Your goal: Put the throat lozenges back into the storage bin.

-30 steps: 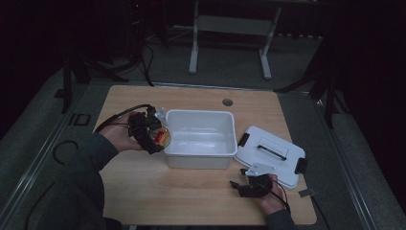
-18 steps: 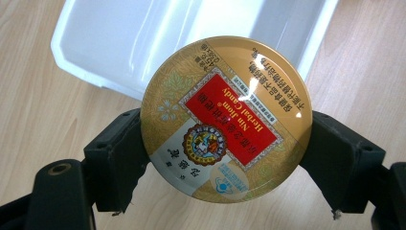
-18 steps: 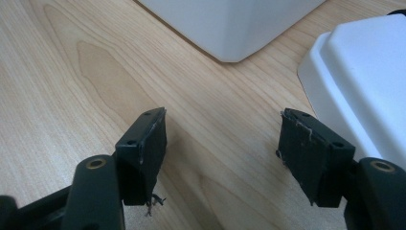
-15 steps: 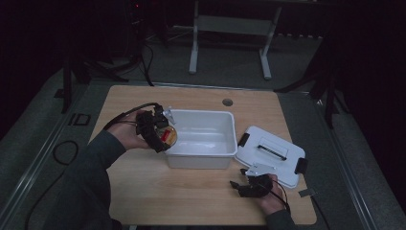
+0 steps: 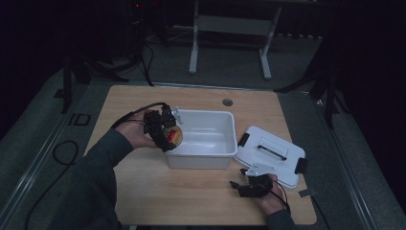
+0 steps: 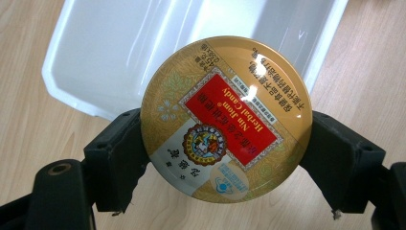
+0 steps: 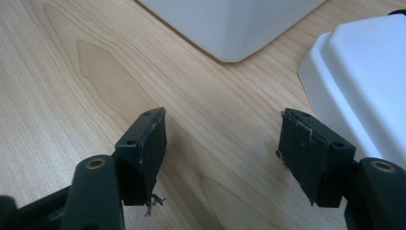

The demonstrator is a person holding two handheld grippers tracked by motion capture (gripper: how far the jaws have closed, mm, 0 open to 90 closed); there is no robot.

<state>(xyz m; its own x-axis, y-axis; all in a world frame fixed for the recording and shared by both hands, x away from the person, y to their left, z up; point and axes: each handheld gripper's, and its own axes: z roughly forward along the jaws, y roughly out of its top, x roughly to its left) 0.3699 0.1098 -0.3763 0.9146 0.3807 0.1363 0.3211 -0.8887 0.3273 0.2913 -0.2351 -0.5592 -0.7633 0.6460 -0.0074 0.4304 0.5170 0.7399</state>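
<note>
A round gold candy tin (image 6: 225,120) with a red label is held between the jaws of my left gripper (image 6: 225,158), which is shut on it. In the high view the tin (image 5: 174,135) hangs at the left rim of the white plastic bin (image 5: 210,158), with the left gripper (image 5: 163,129) held just above that edge. The bin's inside (image 6: 143,43) looks bare below the tin. My right gripper (image 5: 237,186) rests low over the wood near the table's front, open, nothing between its jaws (image 7: 222,143).
The bin's white lid (image 5: 270,153) with black latches lies flat to the right of the bin, close beside the right gripper; its edge (image 7: 364,81) shows near the right jaw. A bin corner (image 7: 230,28) stands ahead. The wooden table (image 5: 143,201) has a cable hole (image 5: 227,102).
My left gripper has carried the tin a little right and forward, from beside the bin to over its left rim. The right gripper has stayed put.
</note>
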